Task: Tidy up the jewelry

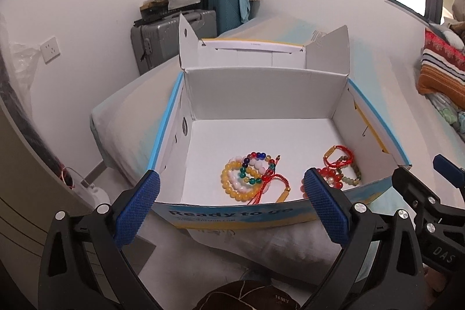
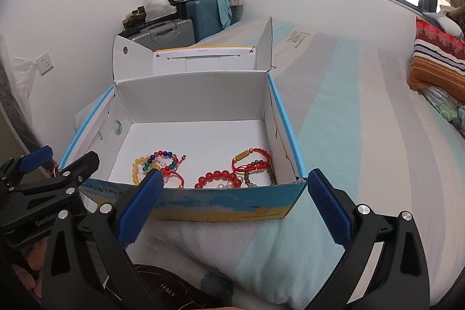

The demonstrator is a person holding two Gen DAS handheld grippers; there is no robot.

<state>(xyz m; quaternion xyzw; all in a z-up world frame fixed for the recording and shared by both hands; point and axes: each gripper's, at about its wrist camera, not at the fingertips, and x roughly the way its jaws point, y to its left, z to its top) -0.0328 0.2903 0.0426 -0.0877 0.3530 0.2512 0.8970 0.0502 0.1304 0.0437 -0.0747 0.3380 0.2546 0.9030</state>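
Note:
An open cardboard box [image 1: 232,215] with a white inside and blue-and-yellow outer walls sits on the bed. On its floor lie a yellow bead bracelet [image 1: 232,188], a multicoloured bead bracelet [image 1: 257,157], a red bead bracelet [image 1: 330,175], a red cord bracelet [image 1: 340,157] and a greenish bead bracelet [image 1: 354,179]. My left gripper [image 1: 231,175] hovers open before the box's near wall, nothing between its pads. My right gripper [image 2: 234,177] is open too, just short of the same box [image 2: 232,199], empty. The red bead bracelet [image 2: 216,177] and red cord bracelet [image 2: 252,160] lie beyond it.
The box lid [image 2: 189,60] stands up at the back. The bed's striped sheet [image 2: 348,106] stretches to the right, with a striped cushion [image 2: 436,69] at its far side. Suitcases [image 1: 171,37] stand against the wall. A dark round cushion [image 2: 162,289] lies below the grippers.

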